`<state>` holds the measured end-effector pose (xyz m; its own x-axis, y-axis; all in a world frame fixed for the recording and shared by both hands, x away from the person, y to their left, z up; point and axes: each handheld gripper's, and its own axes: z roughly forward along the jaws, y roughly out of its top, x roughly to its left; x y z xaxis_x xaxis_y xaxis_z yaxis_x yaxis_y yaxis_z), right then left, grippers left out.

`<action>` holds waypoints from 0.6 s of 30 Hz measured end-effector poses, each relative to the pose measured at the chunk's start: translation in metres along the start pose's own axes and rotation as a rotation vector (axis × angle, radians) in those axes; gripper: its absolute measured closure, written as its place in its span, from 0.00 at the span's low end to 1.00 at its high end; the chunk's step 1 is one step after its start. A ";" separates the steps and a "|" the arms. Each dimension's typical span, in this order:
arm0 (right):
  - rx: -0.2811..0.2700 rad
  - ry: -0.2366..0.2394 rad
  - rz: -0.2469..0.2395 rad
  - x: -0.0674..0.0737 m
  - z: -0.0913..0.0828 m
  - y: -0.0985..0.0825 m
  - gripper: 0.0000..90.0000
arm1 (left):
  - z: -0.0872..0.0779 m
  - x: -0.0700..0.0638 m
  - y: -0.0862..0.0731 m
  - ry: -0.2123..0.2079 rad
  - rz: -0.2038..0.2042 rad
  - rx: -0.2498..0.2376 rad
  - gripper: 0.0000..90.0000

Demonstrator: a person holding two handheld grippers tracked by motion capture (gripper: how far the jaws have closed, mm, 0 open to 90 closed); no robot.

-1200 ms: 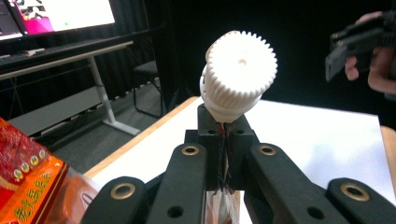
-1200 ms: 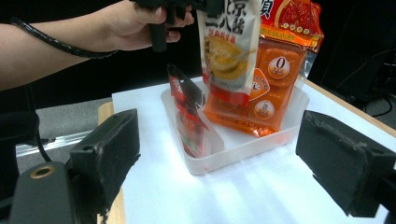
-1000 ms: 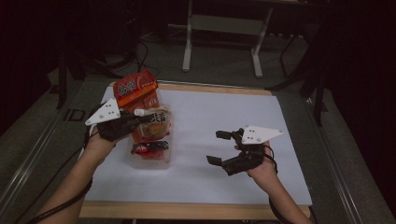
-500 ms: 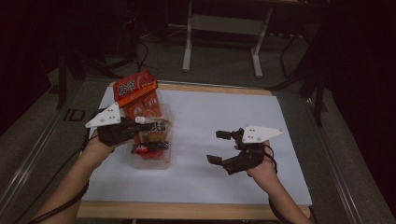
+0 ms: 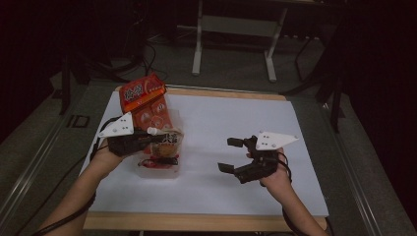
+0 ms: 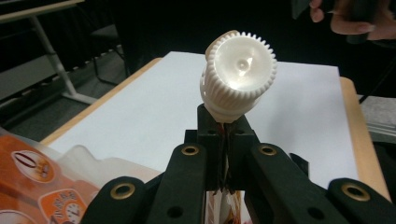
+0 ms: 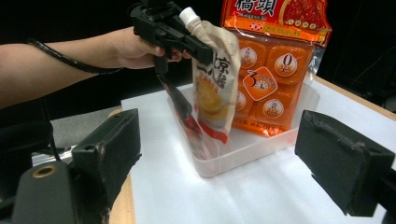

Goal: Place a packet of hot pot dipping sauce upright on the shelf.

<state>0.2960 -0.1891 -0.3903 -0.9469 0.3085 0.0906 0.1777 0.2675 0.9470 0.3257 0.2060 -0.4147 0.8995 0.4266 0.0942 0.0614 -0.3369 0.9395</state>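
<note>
My left gripper [image 5: 150, 139] is shut on the neck of a spouted drink pouch [image 5: 166, 143], just below its white ribbed cap [image 6: 239, 74]. The pouch [image 7: 215, 88] hangs upright with its lower end inside a clear plastic tub [image 7: 243, 154]. A tall orange snack pack [image 7: 271, 60] stands in the same tub and leans on its far wall. In the left gripper view the jaws of my left gripper [image 6: 225, 122] press together under the cap. My right gripper [image 5: 230, 154] rests on the white sheet to the right of the tub, open, with nothing between its pads.
The tub [image 5: 158, 171] sits at the left of a white sheet [image 5: 236, 123] that covers a wooden table [image 5: 196, 222]. A metal stand [image 5: 236, 29] rises on the floor behind the table. Cables trail off the left edge.
My left gripper and the pouch have shifted slightly toward the near side of the table. The right gripper has stayed where it was.
</note>
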 end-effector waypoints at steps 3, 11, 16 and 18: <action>0.000 0.001 0.000 0.000 0.000 0.000 0.16 | 0.001 0.001 0.002 0.005 0.011 0.007 0.98; 0.003 0.006 0.005 0.000 0.001 -0.002 0.16 | 0.006 0.005 0.003 -0.002 0.023 0.017 0.98; 0.006 0.012 0.006 0.001 0.002 -0.002 0.16 | 0.006 0.005 0.004 0.008 0.032 0.020 0.98; 0.005 0.013 0.006 0.001 0.002 -0.002 0.16 | 0.006 0.006 0.006 0.007 0.035 0.026 0.98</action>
<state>0.2958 -0.1871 -0.3925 -0.9492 0.2982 0.1003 0.1849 0.2706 0.9448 0.3340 0.2018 -0.4109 0.8983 0.4200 0.1293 0.0411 -0.3734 0.9268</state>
